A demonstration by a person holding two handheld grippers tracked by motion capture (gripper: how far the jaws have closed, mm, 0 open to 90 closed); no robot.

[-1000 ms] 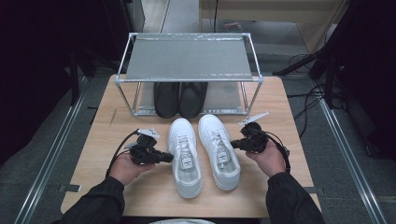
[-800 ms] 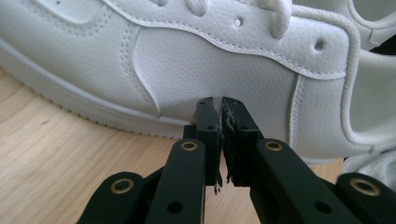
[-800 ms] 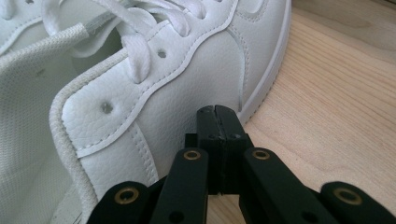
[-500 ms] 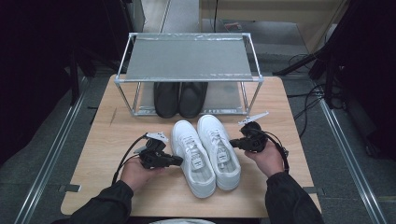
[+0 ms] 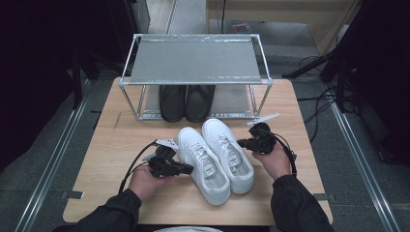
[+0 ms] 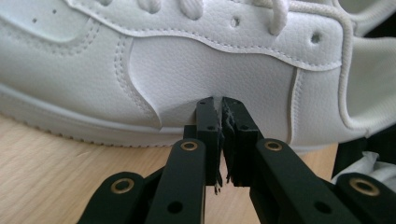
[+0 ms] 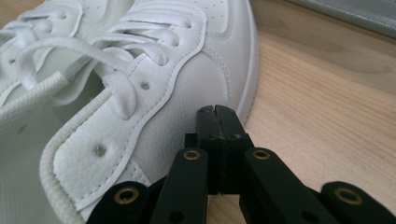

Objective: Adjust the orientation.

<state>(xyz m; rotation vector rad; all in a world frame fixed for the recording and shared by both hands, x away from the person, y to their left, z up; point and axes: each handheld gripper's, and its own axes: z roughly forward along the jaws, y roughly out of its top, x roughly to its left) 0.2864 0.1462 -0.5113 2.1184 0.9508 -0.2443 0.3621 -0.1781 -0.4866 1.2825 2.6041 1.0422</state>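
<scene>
On the near half of the wooden bench (image 5: 106, 159), between my two hands, a pair of white leather lace-up sneakers is lying side by side, toes pointing toward the far edge and slightly left. I am holding the left black two-jaw gripper (image 5: 186, 168) against the outer side of the left white sneaker (image 5: 203, 164); in the left gripper view its jaws are drawn together with only a sliver of a gap, tips pressing into the side panel (image 6: 196, 70) just above the sole and denting the leather, nothing clamped between them. I am holding the right black two-jaw gripper (image 5: 241, 143) at the outer side of the right white sneaker (image 5: 228, 153); in the right gripper view its jaws are fully closed on nothing, tips sitting against the shoe's side (image 7: 187, 88) near the eyelets, close to the sole edge. The two sneakers are touching each other along their inner sides. Toward the far edge, a metal-framed rack with a grey shelf (image 5: 193, 60) is standing, and a pair of black shoes (image 5: 187, 102) is sitting beneath it, well apart from both grippers.
</scene>
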